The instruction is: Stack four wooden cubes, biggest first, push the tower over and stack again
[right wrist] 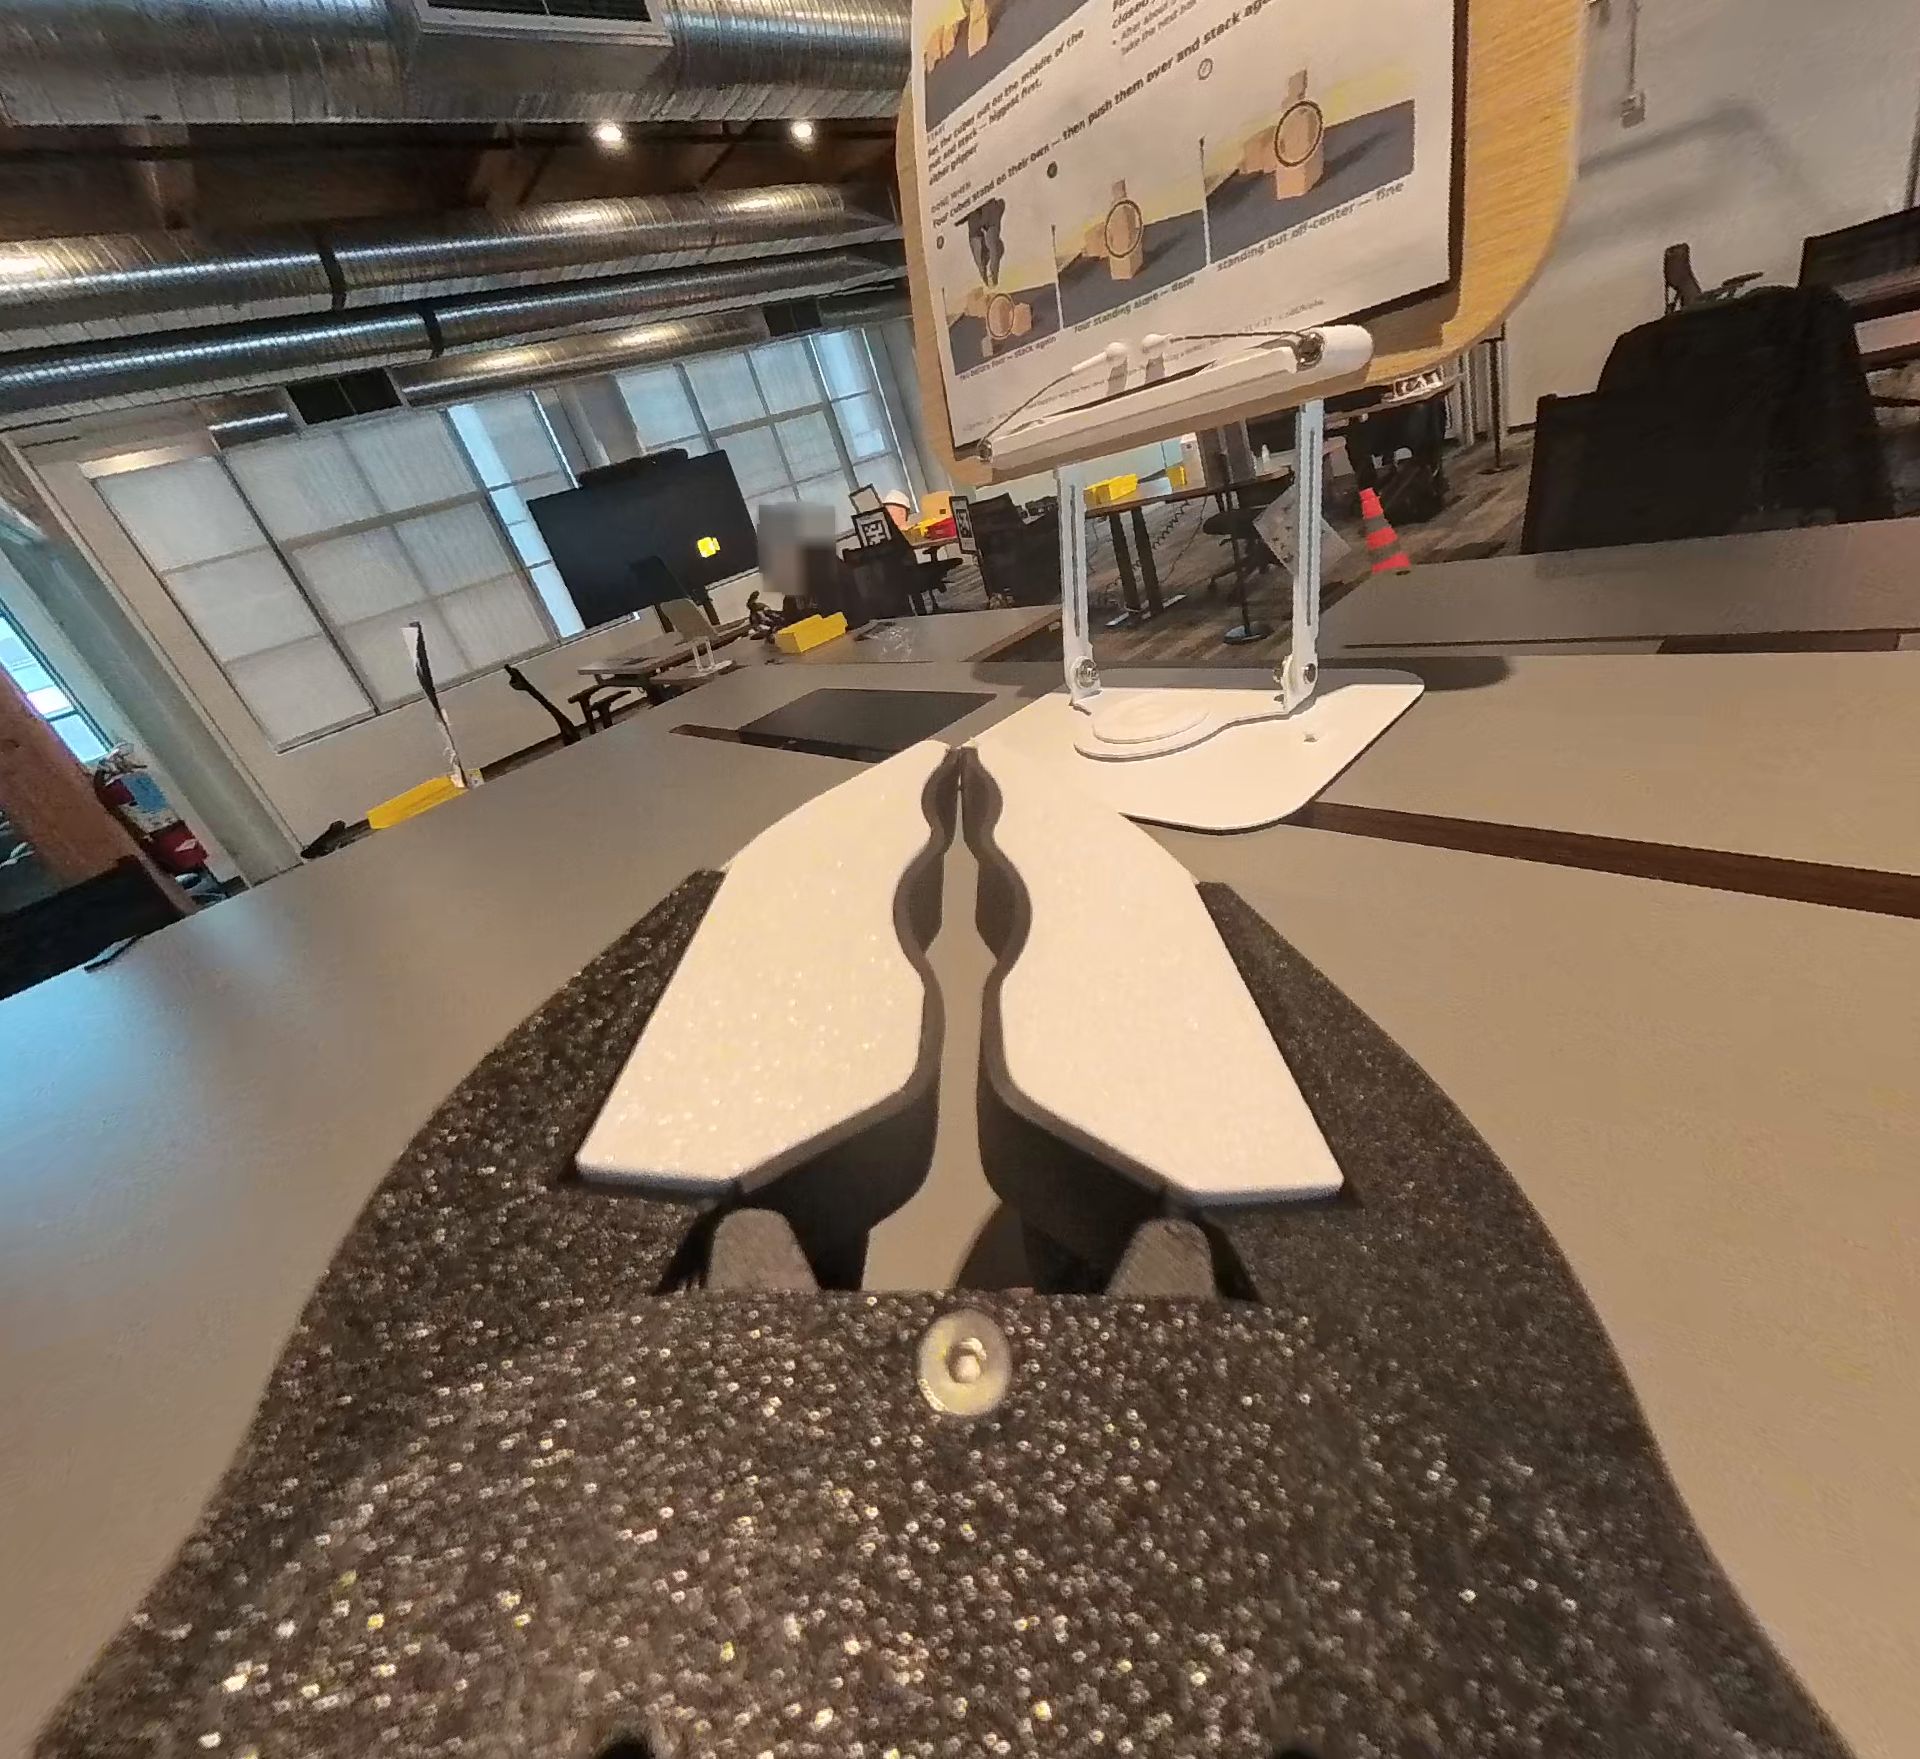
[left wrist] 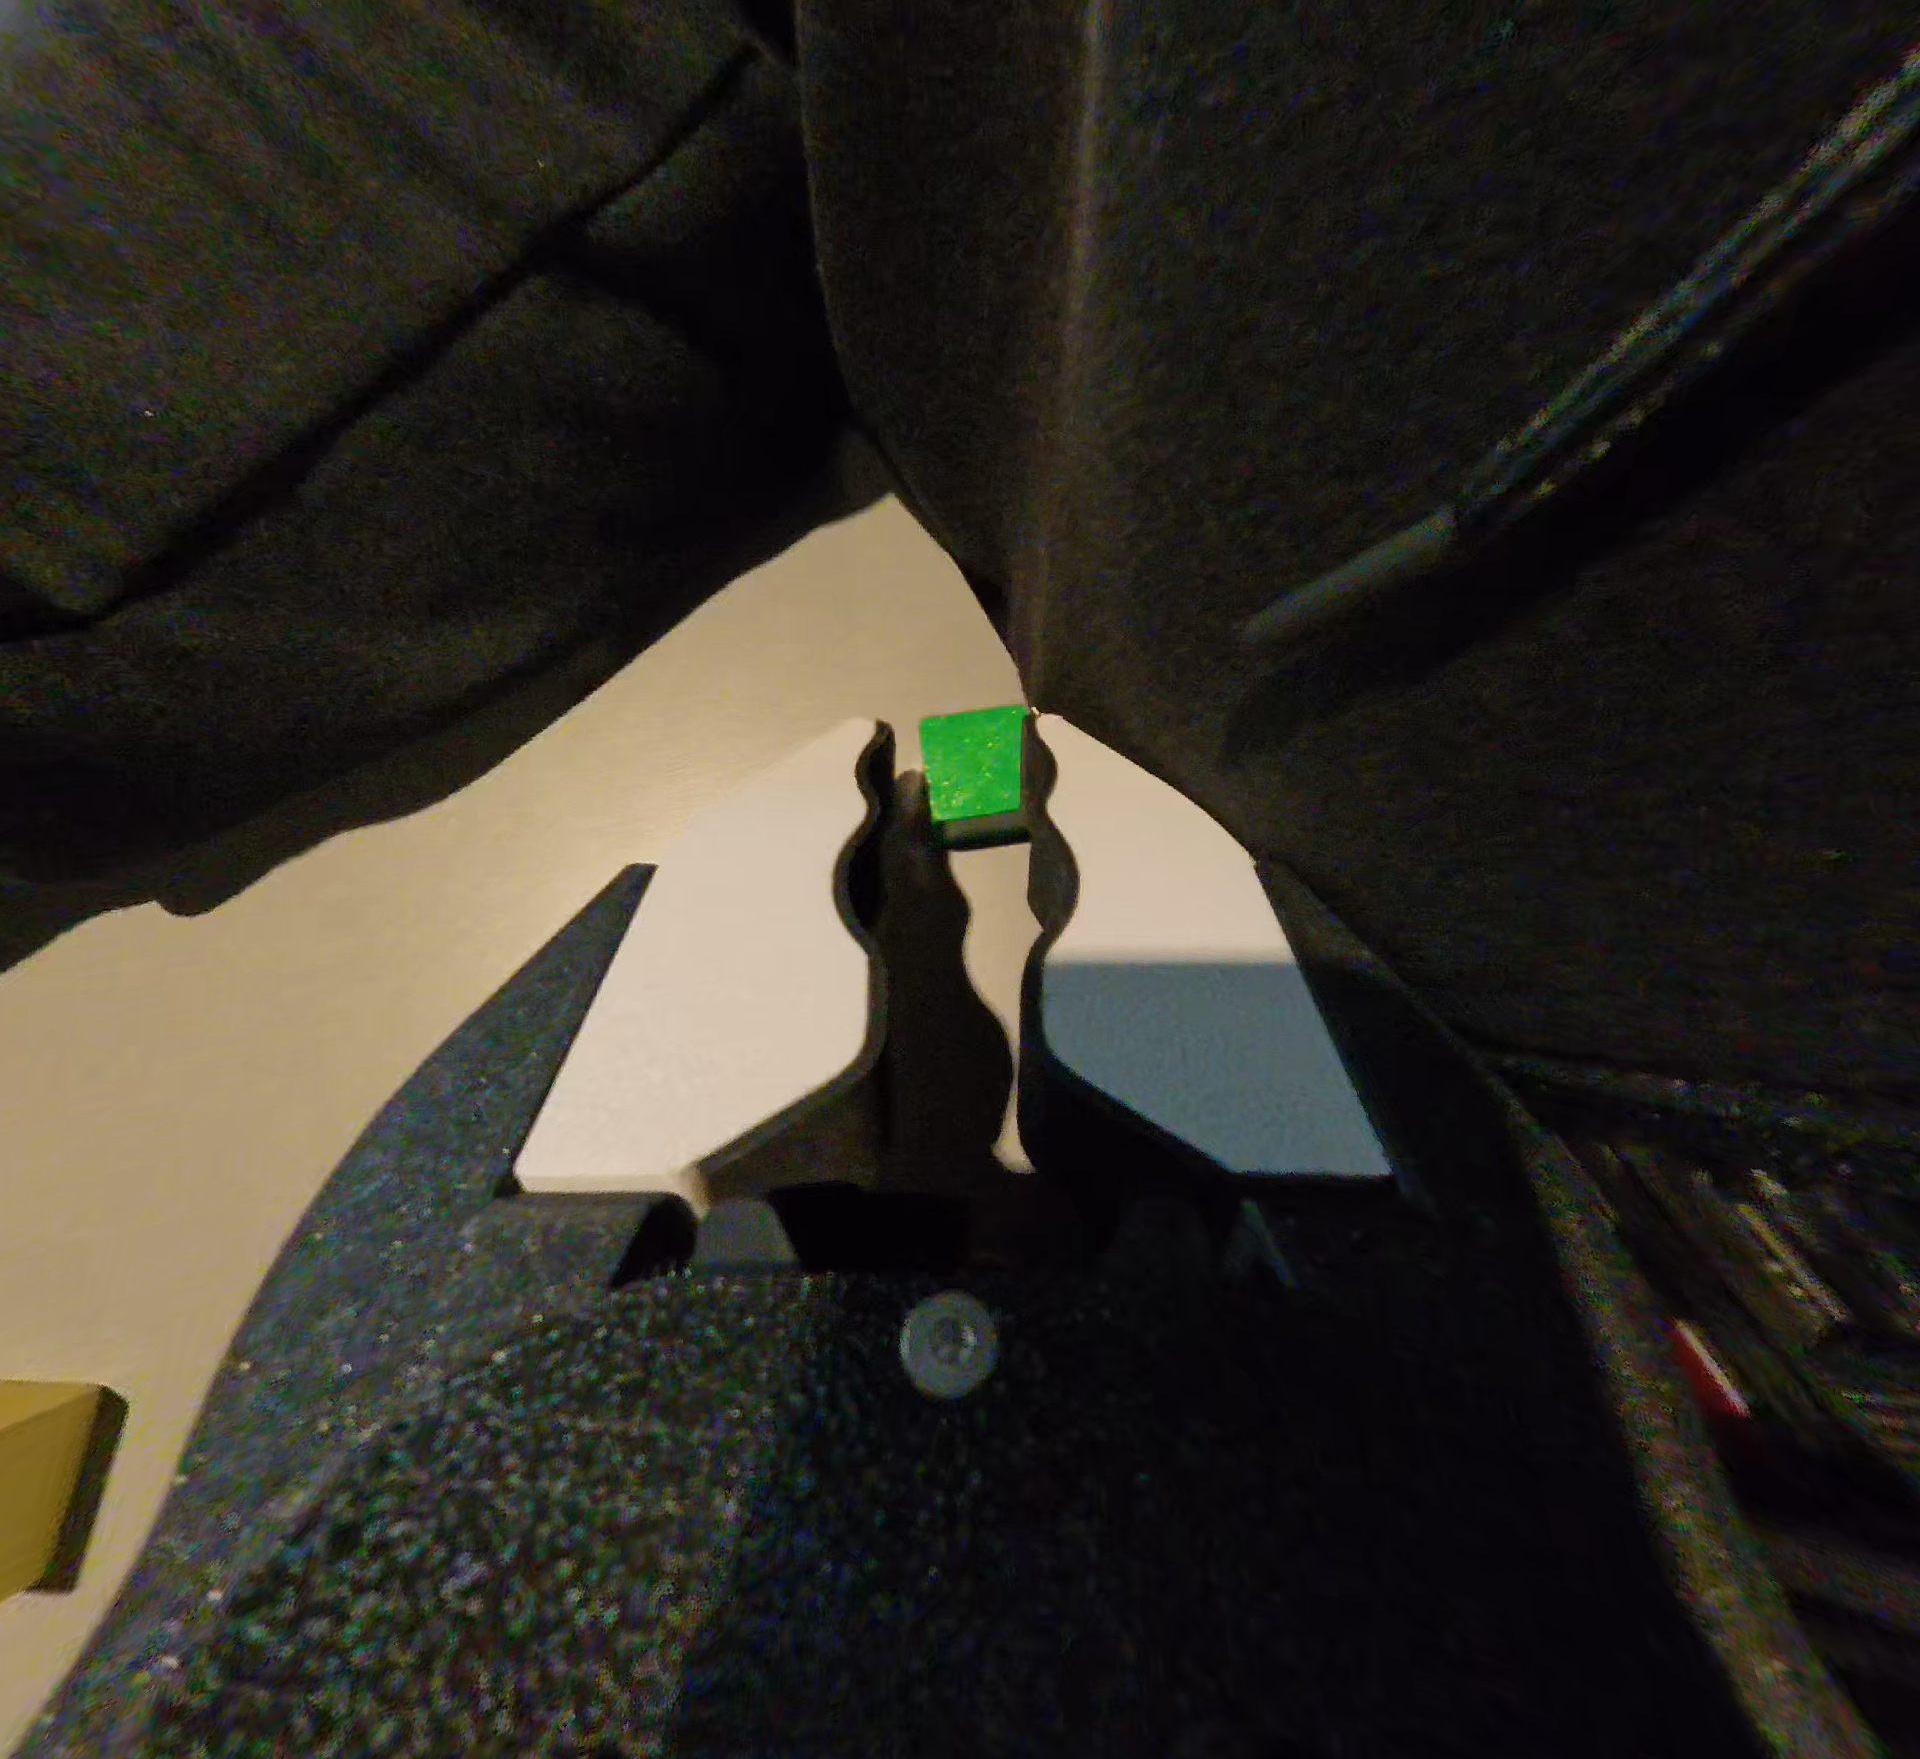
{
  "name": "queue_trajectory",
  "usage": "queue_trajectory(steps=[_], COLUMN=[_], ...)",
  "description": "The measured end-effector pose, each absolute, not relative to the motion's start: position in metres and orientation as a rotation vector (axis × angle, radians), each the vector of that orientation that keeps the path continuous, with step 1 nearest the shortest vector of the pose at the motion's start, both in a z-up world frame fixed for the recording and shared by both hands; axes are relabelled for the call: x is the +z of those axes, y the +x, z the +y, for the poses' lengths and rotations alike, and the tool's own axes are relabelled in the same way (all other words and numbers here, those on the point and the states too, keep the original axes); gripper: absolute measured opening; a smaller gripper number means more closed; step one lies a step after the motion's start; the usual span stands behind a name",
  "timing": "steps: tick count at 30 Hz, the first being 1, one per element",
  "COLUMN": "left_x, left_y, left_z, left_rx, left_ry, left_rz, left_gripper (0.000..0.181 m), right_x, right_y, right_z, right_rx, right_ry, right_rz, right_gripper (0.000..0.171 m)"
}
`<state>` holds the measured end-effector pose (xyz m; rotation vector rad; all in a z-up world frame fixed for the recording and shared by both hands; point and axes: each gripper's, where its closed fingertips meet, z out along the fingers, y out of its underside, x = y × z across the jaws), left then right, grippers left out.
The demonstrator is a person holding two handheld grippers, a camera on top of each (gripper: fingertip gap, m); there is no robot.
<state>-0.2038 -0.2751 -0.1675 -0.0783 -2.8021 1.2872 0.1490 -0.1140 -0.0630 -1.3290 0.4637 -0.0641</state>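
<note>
In the left wrist view my left gripper [left wrist: 961, 741] points toward a person's dark clothing [left wrist: 1351, 307]. A small green cube [left wrist: 972, 769] sits between its fingertips, and the jaws are closed on it. It is held above the pale table [left wrist: 260, 1034]. Part of a plain wooden cube [left wrist: 52, 1481] shows at the lower left edge. In the right wrist view my right gripper [right wrist: 956, 759] is shut and empty, low over the grey table [right wrist: 312, 1034]. No cubes show in that view.
A grey mat [left wrist: 1195, 1055] lies under the left gripper's right side. Ahead of the right gripper stand a white stand [right wrist: 1247, 733] holding a wooden board with an instruction sheet [right wrist: 1195, 99], and a black mat [right wrist: 862, 717]. Office desks and chairs are beyond.
</note>
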Motion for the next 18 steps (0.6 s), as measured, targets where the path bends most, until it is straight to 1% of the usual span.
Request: queue_trajectory(steps=[7,18], left_x=[-0.169,-0.169], left_y=[-0.202,-0.183], left_z=[-0.279,-0.277], left_rx=[1.308,1.301], left_ry=[-0.036,0.084], left_rz=[-2.783,-2.865], left_gripper=[0.021,0.045], right_x=[-0.063,-0.062], right_y=[0.147,0.146], right_z=[-0.113,-0.113], right_rx=[-0.066,-0.060], right_ry=[-1.330,-1.329], right_rz=[0.449,0.448], right_gripper=[0.000,0.000])
